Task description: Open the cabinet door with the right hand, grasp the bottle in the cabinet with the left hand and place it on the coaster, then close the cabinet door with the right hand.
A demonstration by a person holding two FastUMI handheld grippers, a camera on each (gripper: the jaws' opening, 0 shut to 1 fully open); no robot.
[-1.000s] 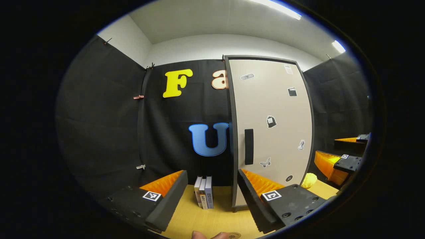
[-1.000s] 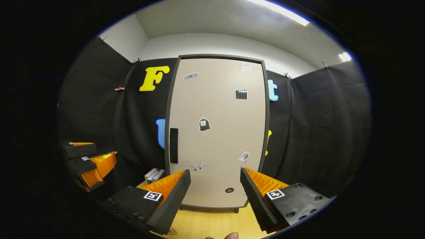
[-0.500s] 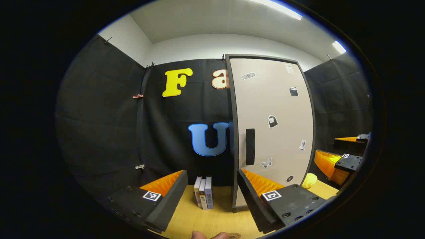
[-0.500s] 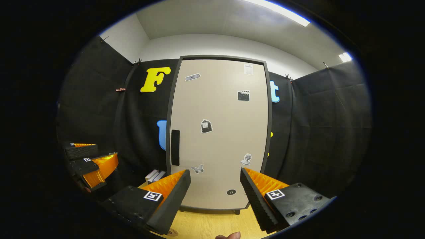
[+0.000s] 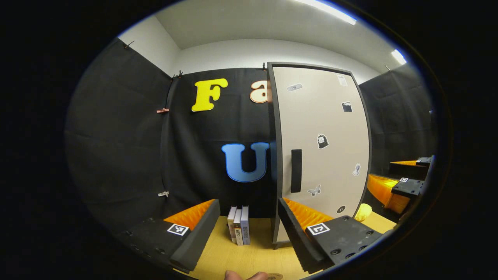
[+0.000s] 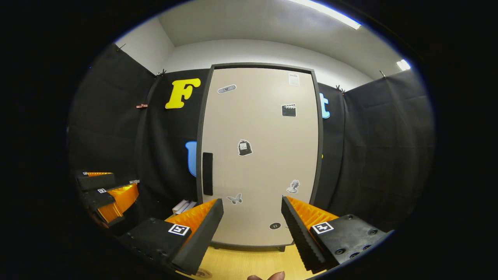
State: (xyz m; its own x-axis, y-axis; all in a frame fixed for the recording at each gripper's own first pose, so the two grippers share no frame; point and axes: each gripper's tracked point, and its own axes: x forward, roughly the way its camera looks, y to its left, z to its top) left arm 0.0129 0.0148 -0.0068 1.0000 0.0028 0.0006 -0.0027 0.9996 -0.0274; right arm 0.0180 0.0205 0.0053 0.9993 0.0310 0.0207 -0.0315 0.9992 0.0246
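Cabinet door [image 6: 258,155] shut, right tool [image 6: 252,229] wide before it.

books [image 5: 239,225] left of cabinet [image 5: 323,116], on table [image 5: 249,256]

Each hand-held gripper carries two wedge-shaped fingers with ribbed inner faces and blocky housings behind them. On the left hand-held gripper [image 5: 249,229] each housing bears a small square black-and-white marker, and round screw heads dot the one on the right side. The right hand-held gripper [image 6: 252,229] shows the same markers and screws.
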